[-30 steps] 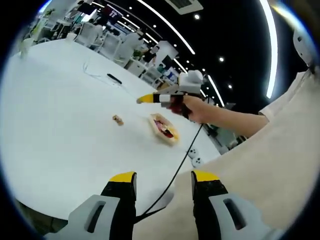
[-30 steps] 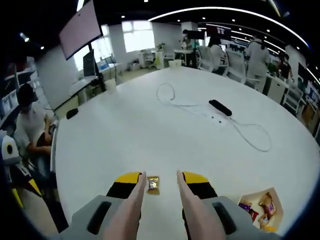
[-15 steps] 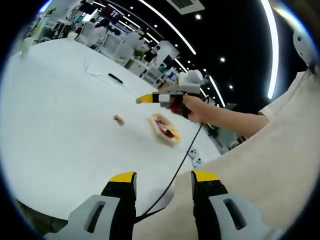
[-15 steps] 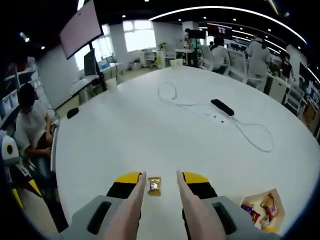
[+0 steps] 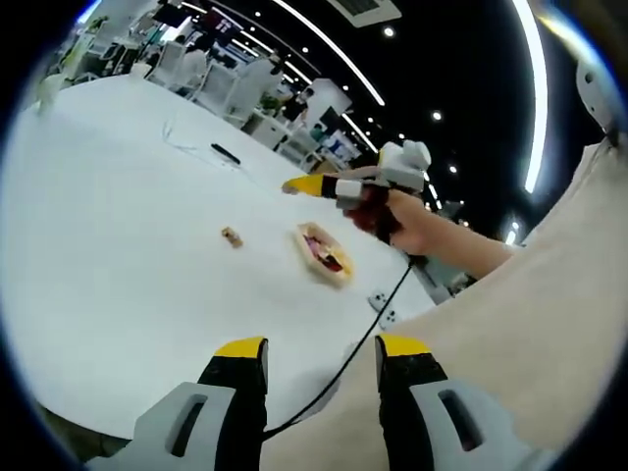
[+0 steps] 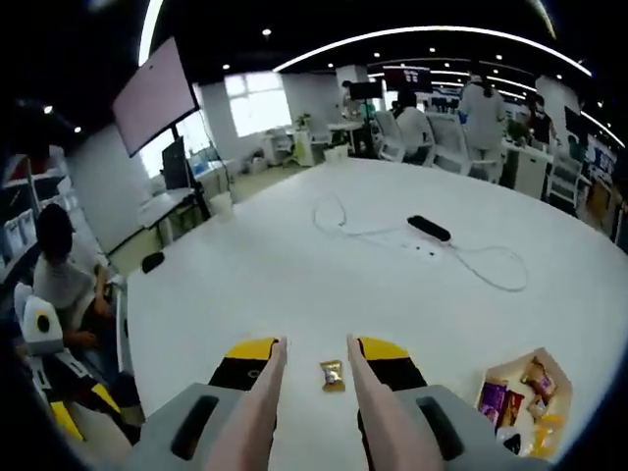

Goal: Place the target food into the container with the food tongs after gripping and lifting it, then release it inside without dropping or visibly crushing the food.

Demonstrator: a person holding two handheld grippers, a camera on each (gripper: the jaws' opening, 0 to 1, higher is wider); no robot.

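The right tool [image 6: 313,365] carries the pale tongs [image 6: 263,392] along its jaws, the two arms standing apart with nothing between them. The wrapped snack [image 6: 332,374] lies on the white table [image 6: 294,265] straight ahead, seen between the tong tips. The container [image 6: 525,397] of sweets sits off to that tool's right, nearer the table's edge. The left tool [image 5: 323,355], also apart and empty, hangs back over the near edge, much farther from the snack.

open office under a dark ceiling [image 6: 294,25] with curved light strips [image 6: 422,34]. bright windows [image 6: 260,98] at the far wall, large wall screen [image 6: 152,98] left. desks and chairs [image 6: 432,137] behind.
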